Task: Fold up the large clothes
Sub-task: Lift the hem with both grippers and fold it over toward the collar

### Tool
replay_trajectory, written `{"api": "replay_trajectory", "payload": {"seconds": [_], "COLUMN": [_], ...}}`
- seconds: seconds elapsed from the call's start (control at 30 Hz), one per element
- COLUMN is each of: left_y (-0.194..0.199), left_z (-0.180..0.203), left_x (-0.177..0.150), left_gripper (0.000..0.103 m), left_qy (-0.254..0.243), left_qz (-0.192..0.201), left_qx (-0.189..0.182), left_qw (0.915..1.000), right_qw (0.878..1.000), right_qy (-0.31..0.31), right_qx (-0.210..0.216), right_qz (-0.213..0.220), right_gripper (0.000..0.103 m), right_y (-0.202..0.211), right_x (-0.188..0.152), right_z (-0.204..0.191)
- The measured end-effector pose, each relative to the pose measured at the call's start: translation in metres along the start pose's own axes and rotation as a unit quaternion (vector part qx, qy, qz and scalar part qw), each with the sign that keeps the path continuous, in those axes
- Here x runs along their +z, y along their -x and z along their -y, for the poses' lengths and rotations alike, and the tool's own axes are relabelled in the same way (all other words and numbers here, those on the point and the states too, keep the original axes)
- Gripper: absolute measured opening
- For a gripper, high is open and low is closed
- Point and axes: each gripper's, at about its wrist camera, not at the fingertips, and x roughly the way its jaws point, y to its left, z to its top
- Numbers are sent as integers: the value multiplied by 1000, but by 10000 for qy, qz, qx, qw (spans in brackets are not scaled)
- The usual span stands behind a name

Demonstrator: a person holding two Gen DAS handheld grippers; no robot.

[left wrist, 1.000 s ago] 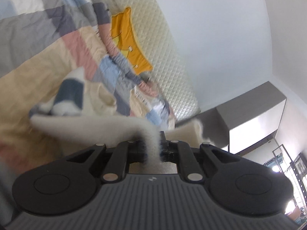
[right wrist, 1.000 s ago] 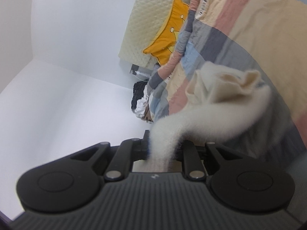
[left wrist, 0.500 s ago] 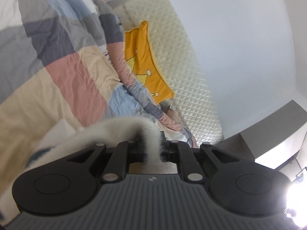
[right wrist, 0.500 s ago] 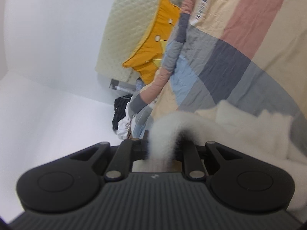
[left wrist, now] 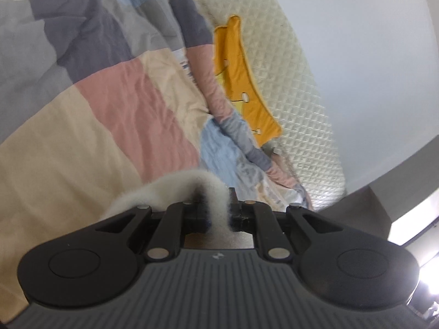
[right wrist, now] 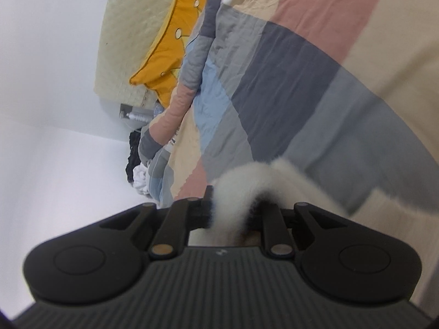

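Fleece garment point(left wrist: 170, 189), cream-white, is gripped at two points above a bed.

Left tool point(left wrist: 218, 213): the jaws are closed on a bunched fold of the garment, with only the pinched cloth between them. From the grip the cloth arches up and runs off toward 9 o'clock, passing behind the tool body at the lower left of the left wrist view. How far the garment extends past that point cannot be told.

Right tool point(right wrist: 230, 213): the jaws are closed on another fold of the same garment point(right wrist: 247, 183). The cloth loops up from the grip and trails toward 4 o'clock in the right wrist view, where it lies against the quilt point(right wrist: 301, 68).

Quilt point(left wrist: 109, 109): a patchwork of pink, cream, grey, dark blue and light blue blocks covers the bed and fills the area beyond both tools. Its rolled edge runs toward 12 o'clock in each view.

Yellow cushion point(left wrist: 241, 87): located at 1 o'clock in the left wrist view, leaning against a cream quilted headboard point(left wrist: 296, 82). In the right wrist view the cushion point(right wrist: 170, 52) is at 11 o'clock, touching the quilt's edge.

Pile of dark and white clothes point(right wrist: 137, 167): located at 9 o'clock in the right wrist view, beside the quilt's lower edge.
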Motion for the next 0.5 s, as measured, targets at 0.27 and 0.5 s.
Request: {"api": "replay_trajectory", "payload": {"seconds": [0.27,0.5], "left_y": [-12,9], "left_z": [-6,14], "left_x": [-6,-13], "left_gripper": [13,69], "left_qy": [-44,-97], "left_qz": [-125,-88], "left_qx": [223,-89], "left_qw": [9997,9999], "right_qw": [9997,9984], "right_qy": [-68,477], "right_qx": [207,298], "right_qz": [59,115], "right_gripper": [18,44], "right_y": [-9,10], "right_x": [1,-9], "right_z": [22,-4]}}
